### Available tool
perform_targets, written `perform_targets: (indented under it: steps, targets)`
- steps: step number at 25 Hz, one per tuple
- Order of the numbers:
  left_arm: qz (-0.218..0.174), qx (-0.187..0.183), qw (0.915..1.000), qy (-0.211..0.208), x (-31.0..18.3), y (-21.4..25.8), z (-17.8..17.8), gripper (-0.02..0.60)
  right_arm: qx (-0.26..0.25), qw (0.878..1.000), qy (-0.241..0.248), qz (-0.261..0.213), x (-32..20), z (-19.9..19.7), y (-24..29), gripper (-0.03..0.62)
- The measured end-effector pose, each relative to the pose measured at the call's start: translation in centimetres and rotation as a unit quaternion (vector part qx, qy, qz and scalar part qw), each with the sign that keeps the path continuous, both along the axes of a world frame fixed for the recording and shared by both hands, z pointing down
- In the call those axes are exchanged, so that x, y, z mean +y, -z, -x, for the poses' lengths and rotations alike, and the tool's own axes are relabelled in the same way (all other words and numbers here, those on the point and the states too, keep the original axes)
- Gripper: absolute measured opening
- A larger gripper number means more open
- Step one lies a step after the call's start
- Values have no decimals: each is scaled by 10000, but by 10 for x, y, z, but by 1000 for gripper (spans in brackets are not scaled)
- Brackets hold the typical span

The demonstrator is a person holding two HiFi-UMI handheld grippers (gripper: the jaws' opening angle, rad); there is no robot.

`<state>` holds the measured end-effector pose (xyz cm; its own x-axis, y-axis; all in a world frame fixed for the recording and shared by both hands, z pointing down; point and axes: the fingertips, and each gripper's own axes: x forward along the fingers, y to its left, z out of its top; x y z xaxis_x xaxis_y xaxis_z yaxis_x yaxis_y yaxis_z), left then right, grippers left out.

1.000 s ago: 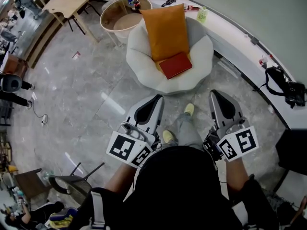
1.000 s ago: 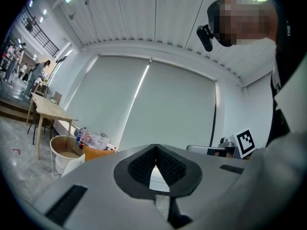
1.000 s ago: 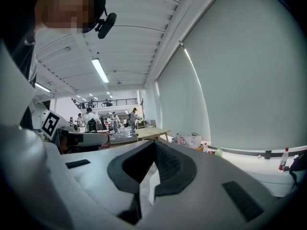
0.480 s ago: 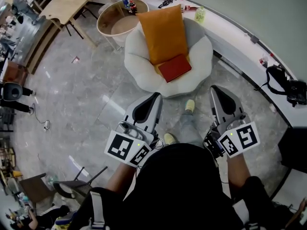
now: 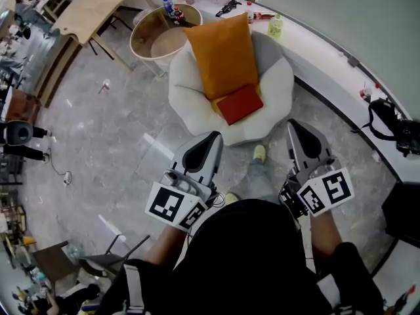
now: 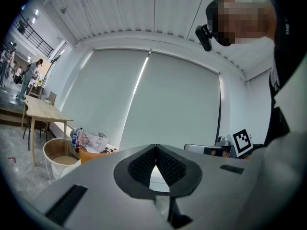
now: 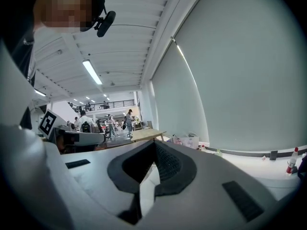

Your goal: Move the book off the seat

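A red book [image 5: 239,104] lies on the seat of a round white armchair [image 5: 187,100], at the foot of an orange cushion [image 5: 223,54] that leans on the backrest. My left gripper [image 5: 214,136] is held level just short of the chair's front edge, below and left of the book, jaws shut and empty. My right gripper [image 5: 293,125] points past the chair's right side, also shut with nothing in it. In the left gripper view the jaw tips [image 6: 156,146] meet; in the right gripper view the tips [image 7: 154,142] meet too. The book is hidden in both gripper views.
A round wooden tub table [image 5: 161,35] with bottles stands behind the chair on the left, and a long wooden table [image 5: 92,5] lies further left. A curved white ledge [image 5: 328,64] runs along the wall on the right, with a black bag [image 5: 394,126] by it. My feet [image 5: 259,153] stand before the chair.
The person has stepped forward, so the chair and the book have drawn nearer to both grippers. Both pairs of jaws stay shut and empty.
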<state>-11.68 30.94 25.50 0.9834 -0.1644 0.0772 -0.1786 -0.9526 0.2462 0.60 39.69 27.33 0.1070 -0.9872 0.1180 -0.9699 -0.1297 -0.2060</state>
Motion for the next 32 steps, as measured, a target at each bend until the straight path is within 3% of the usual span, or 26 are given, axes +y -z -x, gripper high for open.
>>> perform_targets:
  steps: [10, 20, 32]
  targets:
    - [108, -153, 9997, 182, -59, -4, -77, 8, -195, 9997, 117, 66, -54, -80, -6, 9]
    - [111, -359, 9990, 239, -85, -10, -140, 8, -300, 9994, 156, 48, -83, -149, -13, 9]
    - [10, -432, 9979, 480, -107, -8, -186, 8, -497, 9980, 377, 36, -108, -196, -24, 9]
